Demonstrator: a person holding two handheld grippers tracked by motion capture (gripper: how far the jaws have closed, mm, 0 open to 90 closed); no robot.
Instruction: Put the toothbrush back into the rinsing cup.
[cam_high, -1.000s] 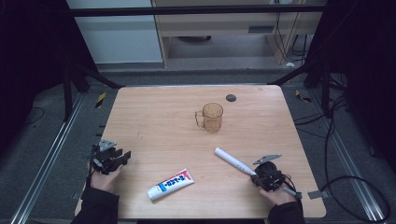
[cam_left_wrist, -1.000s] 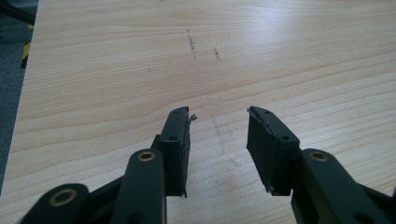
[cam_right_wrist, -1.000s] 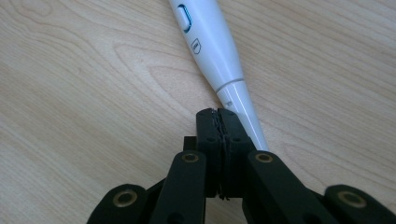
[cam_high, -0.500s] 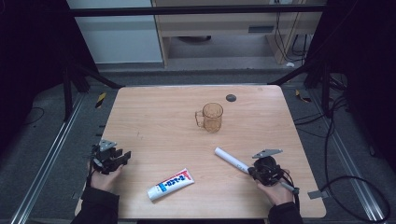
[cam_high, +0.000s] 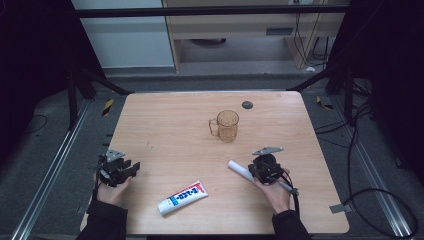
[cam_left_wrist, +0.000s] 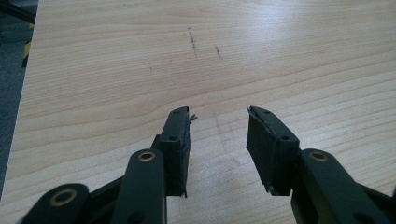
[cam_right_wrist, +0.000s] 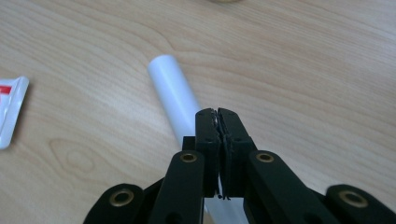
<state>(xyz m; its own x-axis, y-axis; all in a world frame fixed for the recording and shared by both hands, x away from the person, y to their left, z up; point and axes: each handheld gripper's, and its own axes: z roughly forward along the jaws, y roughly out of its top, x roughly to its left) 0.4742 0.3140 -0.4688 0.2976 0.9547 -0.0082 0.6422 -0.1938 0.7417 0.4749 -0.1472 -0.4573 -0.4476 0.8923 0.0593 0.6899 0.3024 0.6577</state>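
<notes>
Right gripper (cam_high: 263, 166) over the white plastic cylinder (cam_high: 240, 171), lower right of the high view.
Its jaws, pressed together in the right gripper view above the cylinder (cam_right_wrist: 173, 95), should be spread before descending. The left gripper (cam_left_wrist: 218, 140) is seen spread, empty. Since earlier, the right gripper was advanced up-left.

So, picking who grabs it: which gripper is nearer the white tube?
Right. The right gripper sits directly over the white tube; the left gripper is far across the table.

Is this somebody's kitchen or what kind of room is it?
Probably a lab or workshop, not a kitchen: a bare wooden table inside a black metal frame, with loose cables on a grey floor.
</notes>
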